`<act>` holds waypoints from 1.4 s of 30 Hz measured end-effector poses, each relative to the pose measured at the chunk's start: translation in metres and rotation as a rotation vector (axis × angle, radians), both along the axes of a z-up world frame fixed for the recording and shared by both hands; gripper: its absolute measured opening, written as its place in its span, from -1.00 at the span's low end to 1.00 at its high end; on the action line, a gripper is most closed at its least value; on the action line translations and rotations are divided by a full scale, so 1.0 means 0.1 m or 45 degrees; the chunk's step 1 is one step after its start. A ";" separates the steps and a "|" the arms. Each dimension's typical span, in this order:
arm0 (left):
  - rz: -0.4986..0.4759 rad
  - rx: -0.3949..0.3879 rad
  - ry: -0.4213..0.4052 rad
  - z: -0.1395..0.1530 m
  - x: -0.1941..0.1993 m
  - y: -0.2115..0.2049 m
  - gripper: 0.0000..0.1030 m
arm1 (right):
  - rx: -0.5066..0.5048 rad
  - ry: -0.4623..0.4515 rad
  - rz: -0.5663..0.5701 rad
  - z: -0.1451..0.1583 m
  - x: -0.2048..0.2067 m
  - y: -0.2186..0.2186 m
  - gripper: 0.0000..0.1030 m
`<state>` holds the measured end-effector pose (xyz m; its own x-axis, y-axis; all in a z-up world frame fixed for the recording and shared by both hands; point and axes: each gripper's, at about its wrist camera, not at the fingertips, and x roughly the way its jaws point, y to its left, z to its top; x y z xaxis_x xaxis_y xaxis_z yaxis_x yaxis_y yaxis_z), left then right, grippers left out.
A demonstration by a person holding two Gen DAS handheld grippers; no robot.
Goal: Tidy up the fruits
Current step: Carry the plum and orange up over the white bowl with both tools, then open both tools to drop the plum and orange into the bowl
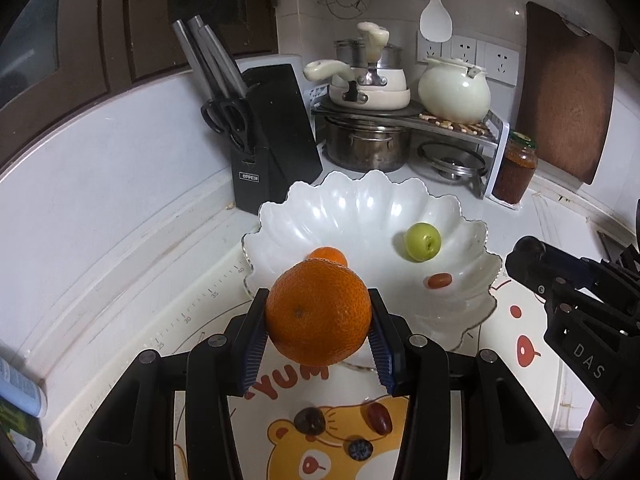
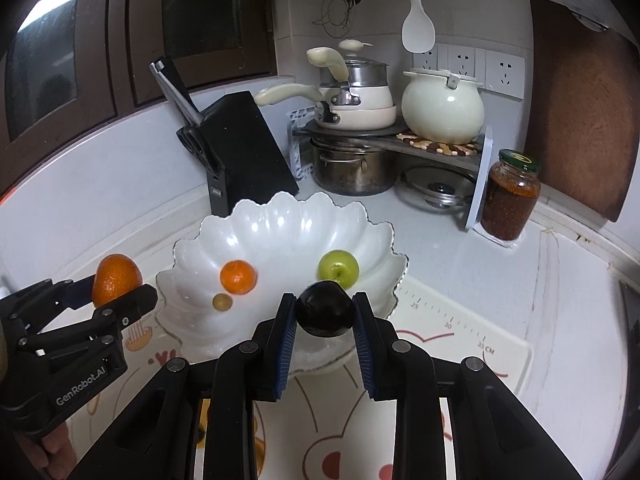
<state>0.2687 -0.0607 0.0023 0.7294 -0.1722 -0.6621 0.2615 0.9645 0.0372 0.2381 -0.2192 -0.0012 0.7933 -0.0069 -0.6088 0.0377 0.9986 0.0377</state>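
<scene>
My left gripper is shut on a large orange, held above the near rim of the white scalloped bowl; the orange also shows in the right wrist view. My right gripper is shut on a dark plum over the bowl's near rim. In the bowl lie a small orange, a green apple and a small olive-coloured fruit. The left view shows the apple and a small red fruit in the bowl.
On the cartoon mat lie a dark fruit, a red date and a blueberry. Behind the bowl stand a knife block, a pot rack, a sauce jar and a cutting board.
</scene>
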 end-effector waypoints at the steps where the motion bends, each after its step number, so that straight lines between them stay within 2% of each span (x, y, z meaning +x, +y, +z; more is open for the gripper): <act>1: -0.003 -0.004 0.009 -0.02 0.03 0.00 -0.11 | -0.003 0.001 -0.001 0.00 0.02 0.00 -0.43; 8: 0.000 -0.004 0.044 -0.17 0.20 -0.03 -0.11 | -0.028 0.016 -0.008 -0.04 0.19 -0.01 -0.43; 19: -0.024 -0.031 0.097 -0.37 0.40 -0.04 -0.11 | -0.010 0.098 -0.001 -0.29 0.40 -0.02 -0.43; 34: -0.034 -0.029 0.164 -0.49 0.44 -0.07 -0.10 | -0.016 0.132 0.023 -0.36 0.50 0.00 -0.43; 37: -0.035 -0.014 0.164 -0.50 0.43 -0.08 0.00 | -0.024 0.127 0.019 -0.36 0.49 0.01 -0.41; 39: -0.024 -0.012 0.148 -0.48 0.42 -0.07 0.26 | -0.023 0.135 0.008 -0.36 0.50 0.00 -0.31; 42: -0.009 -0.015 0.146 -0.46 0.41 -0.06 0.32 | -0.024 0.125 -0.020 -0.35 0.48 -0.03 0.00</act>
<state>0.3097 -0.0664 -0.0439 0.6477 -0.1854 -0.7390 0.2701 0.9628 -0.0048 0.2863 -0.2219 -0.0359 0.7296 -0.0313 -0.6832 0.0560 0.9983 0.0140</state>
